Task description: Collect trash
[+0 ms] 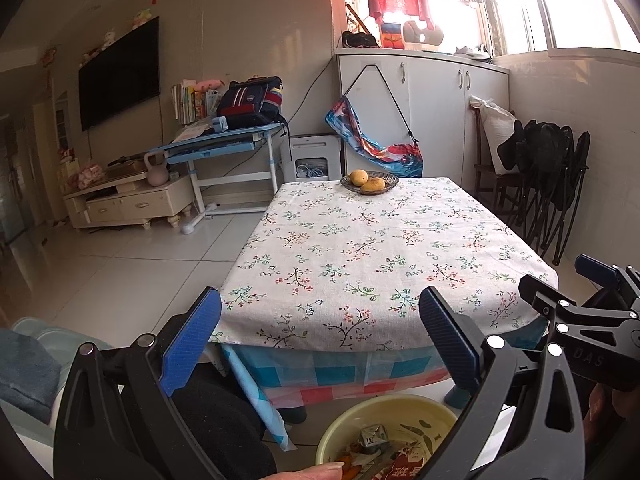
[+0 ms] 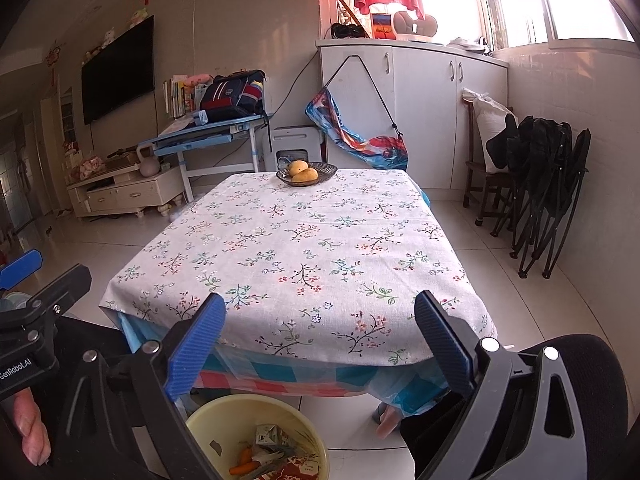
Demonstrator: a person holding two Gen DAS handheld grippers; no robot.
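Note:
A pale yellow bin [image 1: 340,432] stands on the floor below the table's near edge; it also shows in the right wrist view [image 2: 208,420]. Inside lie scraps: a crumpled carton [image 1: 374,436], orange peel and a red wrapper [image 2: 298,466]. My left gripper [image 1: 320,336] is open and empty, held above the bin in front of the table. My right gripper [image 2: 320,340] is open and empty, beside it. The right gripper also shows at the right edge of the left wrist view [image 1: 592,312].
The table [image 1: 360,240] has a floral cloth and bears a dark bowl with two yellow fruits [image 1: 370,181] at its far edge. A white cabinet [image 1: 432,112], a chair with a sack [image 1: 492,148] and folded black chairs [image 1: 552,184] stand behind and right. A blue desk [image 1: 224,148] stands left.

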